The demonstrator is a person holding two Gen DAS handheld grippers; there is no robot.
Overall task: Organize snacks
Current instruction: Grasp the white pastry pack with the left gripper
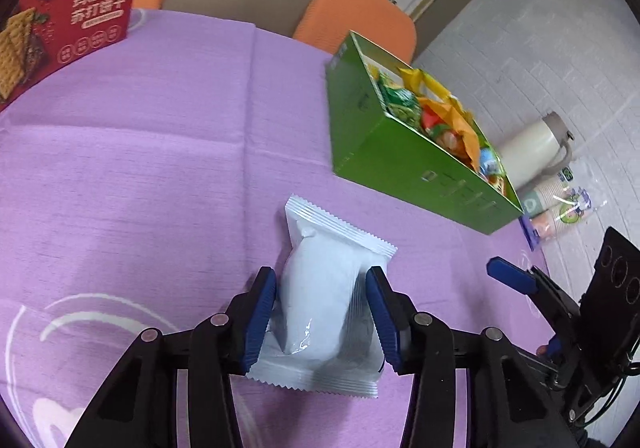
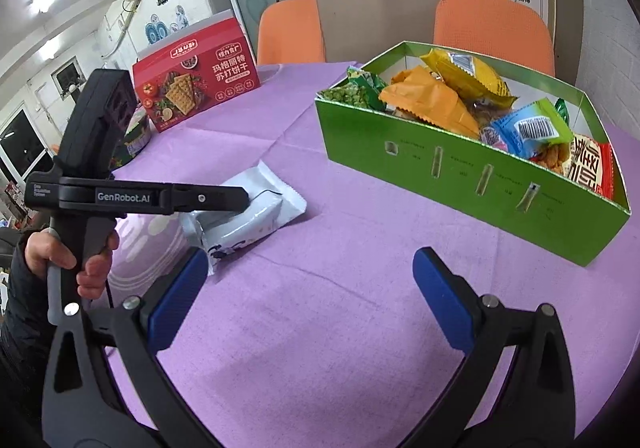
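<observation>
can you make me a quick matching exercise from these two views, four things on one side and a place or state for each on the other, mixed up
Things:
1. white snack packet
2. green box
3. red cracker box
4. right gripper

Places or states:
A. standing at the far side of the purple tablecloth
B. jaws wide apart, nothing between them
C. lying on the cloth between the left gripper jaws
D. open on top, filled with assorted snack bags

Pairs: 1-C, 2-D, 3-A, 4-B
</observation>
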